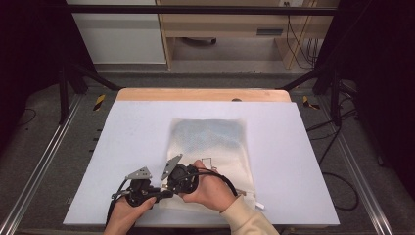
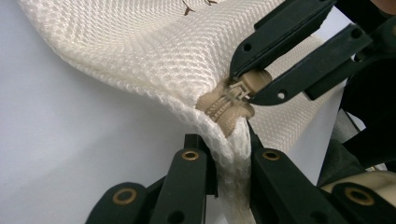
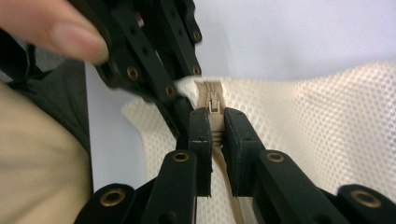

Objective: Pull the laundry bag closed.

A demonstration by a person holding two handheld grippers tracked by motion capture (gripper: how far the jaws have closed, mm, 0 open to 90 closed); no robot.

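A cream mesh zip bag (image 1: 215, 147) lies flat on the white table (image 1: 132, 137), with something bluish inside its far half. Both grippers meet at its near left corner. My left gripper (image 1: 161, 194) (image 2: 229, 145) is shut on the bag's corner seam, just below the end of the zipper. My right gripper (image 1: 170, 187) (image 3: 214, 122) is shut on the beige zipper pull (image 2: 243, 87) (image 3: 214, 100). In the left gripper view the right gripper (image 2: 243, 87) comes in from the upper right. In the right gripper view the left gripper (image 3: 180, 89) clamps the mesh (image 3: 327, 121) at the upper left.
A small white tag (image 1: 258, 204) lies by the bag's near right corner. A wooden strip (image 1: 203, 94) runs along the table's far edge. Metal rails (image 1: 44, 161) flank the table, and cables (image 1: 342, 191) trail on the floor at right.
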